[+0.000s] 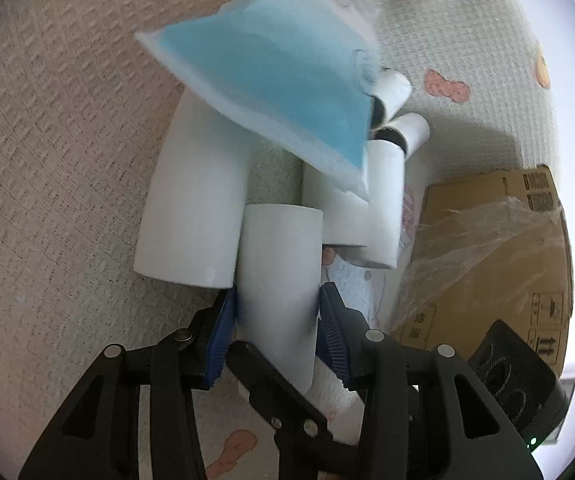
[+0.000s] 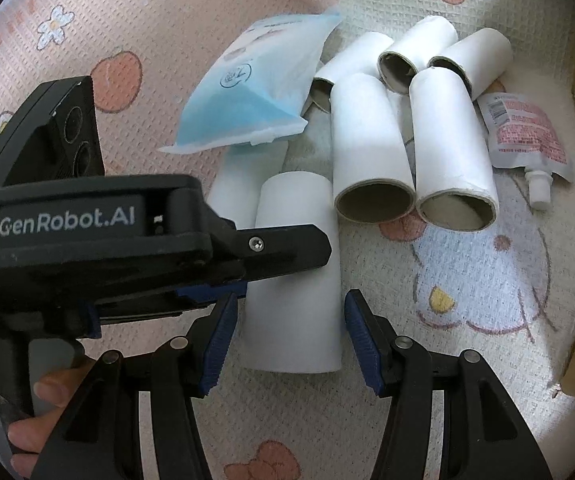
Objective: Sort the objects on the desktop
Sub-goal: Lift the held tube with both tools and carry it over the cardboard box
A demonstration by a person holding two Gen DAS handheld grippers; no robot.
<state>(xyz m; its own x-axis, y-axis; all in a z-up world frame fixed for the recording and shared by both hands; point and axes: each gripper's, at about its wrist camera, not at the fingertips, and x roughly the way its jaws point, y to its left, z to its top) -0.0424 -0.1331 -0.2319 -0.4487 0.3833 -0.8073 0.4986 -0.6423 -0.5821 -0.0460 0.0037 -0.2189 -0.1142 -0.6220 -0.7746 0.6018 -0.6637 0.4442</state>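
Sorting barely started: white tubes (image 2: 371, 148) heaped upper right of the right wrist frame, blue packet (image 2: 255, 92) and spout pouch (image 2: 523, 136) beside them. Left claw (image 1: 277, 336) clenched on one tube (image 1: 277, 288), center frame. Right claw (image 2: 291, 340) released, straddling that tube without touching.

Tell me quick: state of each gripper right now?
Left gripper: closed on a white paper tube, pads against both its sides.
Right gripper: open, empty; the same tube sits between its fingers without visible contact.
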